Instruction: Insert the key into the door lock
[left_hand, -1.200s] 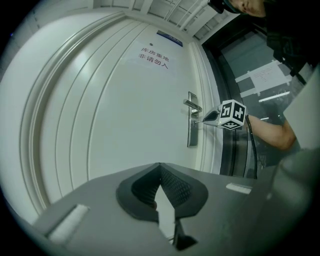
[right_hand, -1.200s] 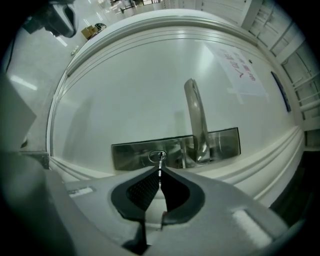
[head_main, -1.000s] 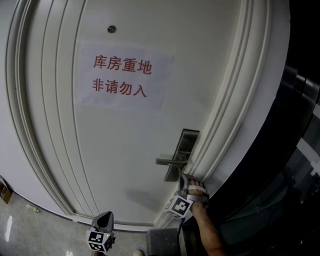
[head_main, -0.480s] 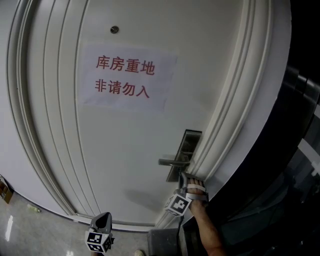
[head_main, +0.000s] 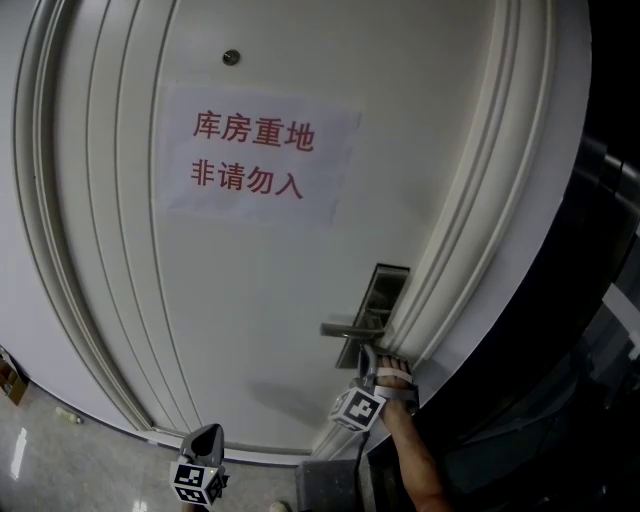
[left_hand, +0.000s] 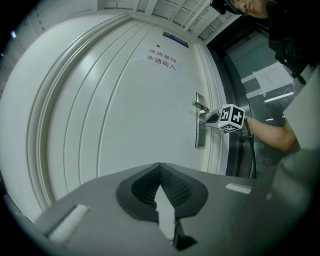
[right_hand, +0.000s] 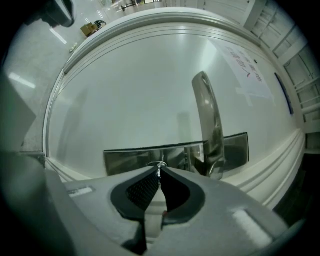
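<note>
Here the right tongs (right_hand: 160, 171) pinch the key (right_hand: 159, 166) at the lock plate (right_hand: 130, 157), while the left tongs (left_hand: 160, 167) sit closed together, empty.

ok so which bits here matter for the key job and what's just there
In the job: right gripper, key pinched in its tips, lock plate, lever handle.
Just there: left gripper, paper sign, peephole.

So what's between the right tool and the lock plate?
Only the key, pinched by the right tool and reaching the lock plate beside the handle; the right gripper view shows it.
</note>
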